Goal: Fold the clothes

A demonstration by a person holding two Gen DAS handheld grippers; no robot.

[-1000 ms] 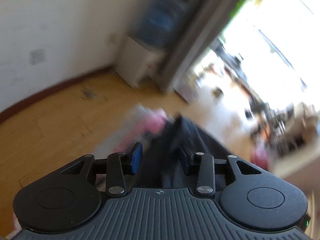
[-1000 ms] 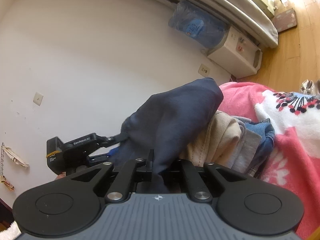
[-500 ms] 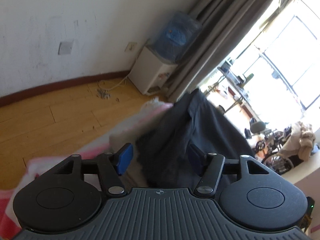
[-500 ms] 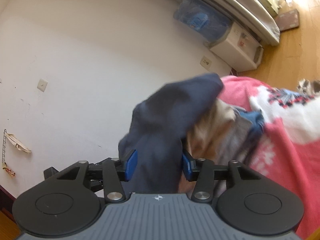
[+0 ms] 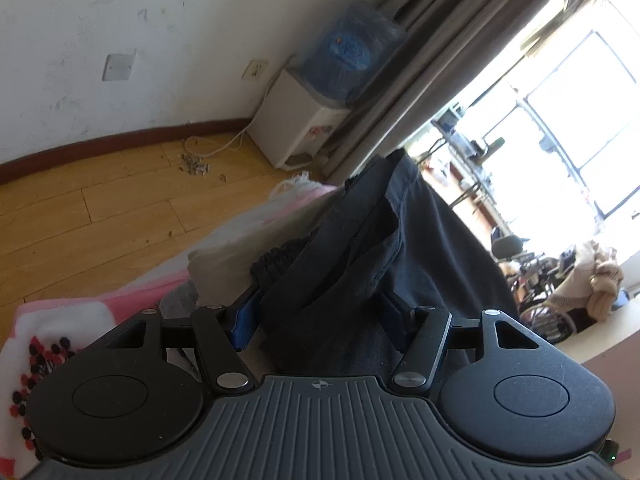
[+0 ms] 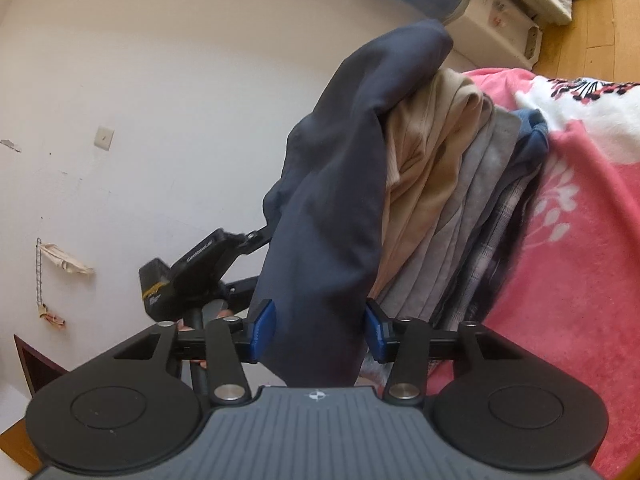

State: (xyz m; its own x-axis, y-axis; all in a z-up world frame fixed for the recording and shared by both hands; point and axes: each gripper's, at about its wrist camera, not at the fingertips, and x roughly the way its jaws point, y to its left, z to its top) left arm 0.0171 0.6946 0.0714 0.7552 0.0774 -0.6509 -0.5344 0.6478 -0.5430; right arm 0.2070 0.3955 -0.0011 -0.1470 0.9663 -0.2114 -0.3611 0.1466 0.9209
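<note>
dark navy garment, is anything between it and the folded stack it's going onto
Nothing visible. The dark navy garment already lies draped over the folded stack, touching the beige piece on top. The right gripper stands open around its near end, jaws having just opened.

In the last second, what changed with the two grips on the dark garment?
Both grips let go: the right gripper was clamped on the dark garment and its fingers have just been opening, then easing in; the left gripper opened wider too. The garment lies between both. The folded stack stayed put.

No lettering comes through here: the print on the black device (image 6: 196, 264) left of the dark garment (image 6: 332, 200) is too small to read.
</note>
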